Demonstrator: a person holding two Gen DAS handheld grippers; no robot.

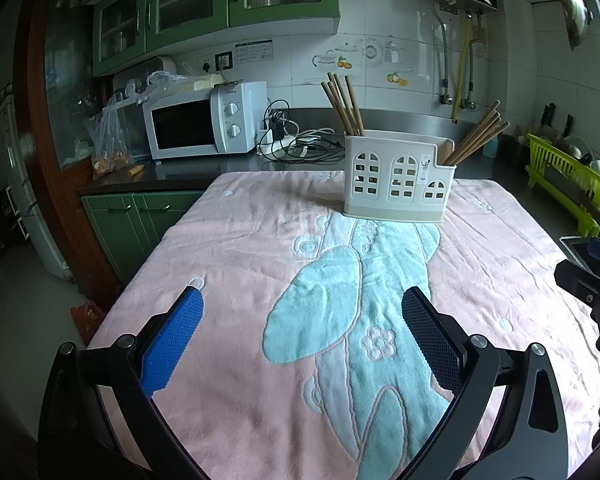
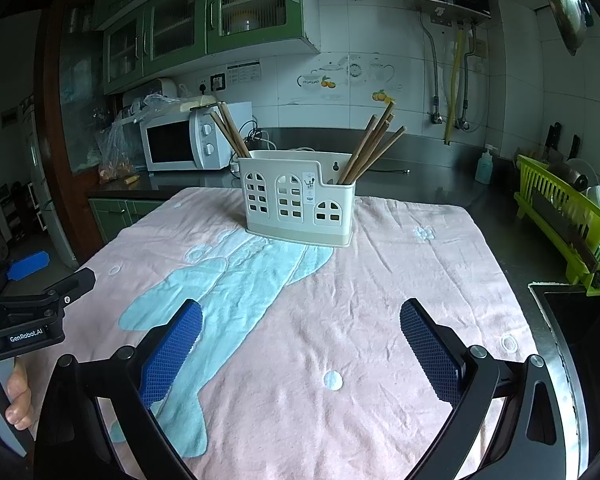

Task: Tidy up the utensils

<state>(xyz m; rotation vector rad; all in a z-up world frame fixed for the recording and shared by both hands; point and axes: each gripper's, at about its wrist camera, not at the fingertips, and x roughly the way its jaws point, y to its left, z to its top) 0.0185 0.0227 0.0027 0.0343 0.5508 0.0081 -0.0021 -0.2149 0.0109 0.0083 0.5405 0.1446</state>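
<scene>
A cream utensil holder (image 1: 398,178) (image 2: 298,198) with arched cut-outs stands on the far part of a pink towel (image 1: 236,248) (image 2: 380,280). Wooden chopsticks lean out of its left compartment (image 1: 342,106) (image 2: 230,132) and its right compartment (image 1: 478,132) (image 2: 374,146). My left gripper (image 1: 300,308) hovers open over the near towel, nothing between its blue pads. My right gripper (image 2: 300,320) is open too, empty, above the towel's near right. Each gripper shows at the edge of the other's view, the right gripper (image 1: 588,276) and the left gripper (image 2: 32,300).
A white microwave (image 1: 204,122) (image 2: 188,140) and tangled cables (image 1: 296,136) sit on the counter behind. A green dish rack (image 1: 568,184) (image 2: 568,216) stands at right beside a sink edge (image 2: 560,300). A soap bottle (image 2: 485,166) is near the wall. A hand (image 2: 18,396) holds the left gripper.
</scene>
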